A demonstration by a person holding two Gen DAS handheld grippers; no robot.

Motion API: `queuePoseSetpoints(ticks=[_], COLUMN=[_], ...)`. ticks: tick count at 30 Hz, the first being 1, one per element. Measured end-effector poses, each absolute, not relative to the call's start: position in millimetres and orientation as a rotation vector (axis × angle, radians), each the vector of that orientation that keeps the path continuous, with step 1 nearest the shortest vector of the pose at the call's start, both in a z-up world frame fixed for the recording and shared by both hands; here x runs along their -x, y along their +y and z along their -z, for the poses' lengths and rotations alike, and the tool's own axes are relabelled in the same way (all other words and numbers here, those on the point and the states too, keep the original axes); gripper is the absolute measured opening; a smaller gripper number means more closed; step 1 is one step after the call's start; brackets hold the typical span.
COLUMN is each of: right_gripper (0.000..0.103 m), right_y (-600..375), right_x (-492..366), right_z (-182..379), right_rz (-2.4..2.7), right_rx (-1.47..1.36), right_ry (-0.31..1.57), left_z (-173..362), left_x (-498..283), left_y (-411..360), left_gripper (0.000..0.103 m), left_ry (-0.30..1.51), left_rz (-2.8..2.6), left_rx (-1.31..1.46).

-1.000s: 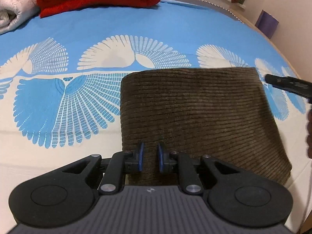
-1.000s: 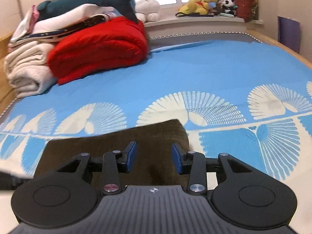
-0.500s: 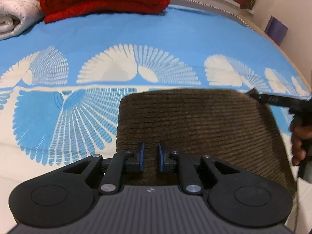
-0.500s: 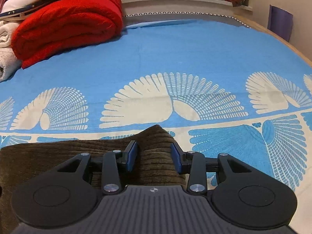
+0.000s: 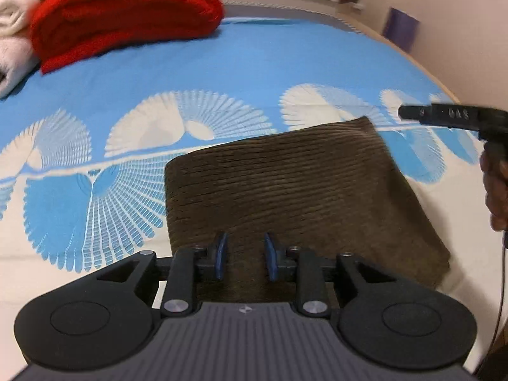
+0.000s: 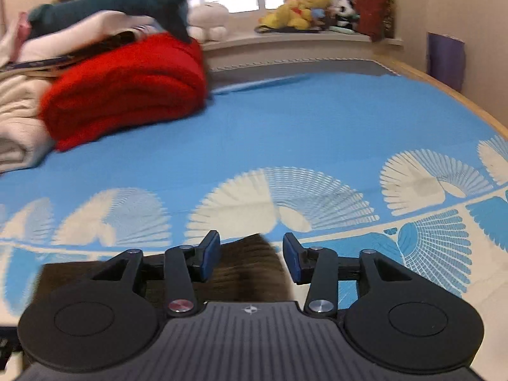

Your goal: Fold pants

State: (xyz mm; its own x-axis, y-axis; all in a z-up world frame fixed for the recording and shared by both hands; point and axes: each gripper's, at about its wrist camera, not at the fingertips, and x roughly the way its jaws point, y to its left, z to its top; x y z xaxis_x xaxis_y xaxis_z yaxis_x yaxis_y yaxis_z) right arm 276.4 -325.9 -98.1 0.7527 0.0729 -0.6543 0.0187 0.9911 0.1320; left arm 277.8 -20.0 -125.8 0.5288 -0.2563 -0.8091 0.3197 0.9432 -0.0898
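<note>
The folded brown corduroy pants (image 5: 285,197) lie on the blue fan-patterned bed sheet (image 5: 222,73), both the left tool (image 5: 243,255) and the right tool (image 6: 250,255) opening above them, gripping nothing, the latter's blurred marking seemingly "6AS".

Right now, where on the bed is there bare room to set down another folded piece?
Bare sheet lies left of the folded brown pants, over the blue-and-white fan print, and across the plain blue stretch between pants and windowsill. The far left corner is crowded: red blanket, white bedding, shark plush.
</note>
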Motion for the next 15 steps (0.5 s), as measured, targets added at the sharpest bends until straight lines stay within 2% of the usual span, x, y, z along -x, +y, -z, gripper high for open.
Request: queuePoseSetpoints(ticks=[5, 9, 11, 14, 15], right_gripper=[0.059, 0.056, 0.056, 0.058, 0.062], right_y=[-310, -311, -315, -315, -316], right_x=[-217, -199, -192, -185, -184], right_z=[100, 144, 144, 144, 151], right_rz=[-0.17, -0.156, -0.147, -0.153, -0.138], right_rx=[0.003, 0.054, 0.043, 0.108, 0.124], right_ry=[0.847, 1.105, 1.104, 1.089, 1.122], left_z=[168, 140, 139, 178, 187], left_x=[-266, -249, -239, -233, -227], left_y=[-26, -20, -18, -22, -25], left_gripper=[0.031, 0.03, 0.03, 0.031, 0.035], left_ry=[1.092, 1.041, 1.049, 1.185, 1.178], left_rz=[0.327, 0.336, 0.359, 0.342, 0.333], left_rx=[-0.188, -0.152, -0.139, -0.227, -0.277])
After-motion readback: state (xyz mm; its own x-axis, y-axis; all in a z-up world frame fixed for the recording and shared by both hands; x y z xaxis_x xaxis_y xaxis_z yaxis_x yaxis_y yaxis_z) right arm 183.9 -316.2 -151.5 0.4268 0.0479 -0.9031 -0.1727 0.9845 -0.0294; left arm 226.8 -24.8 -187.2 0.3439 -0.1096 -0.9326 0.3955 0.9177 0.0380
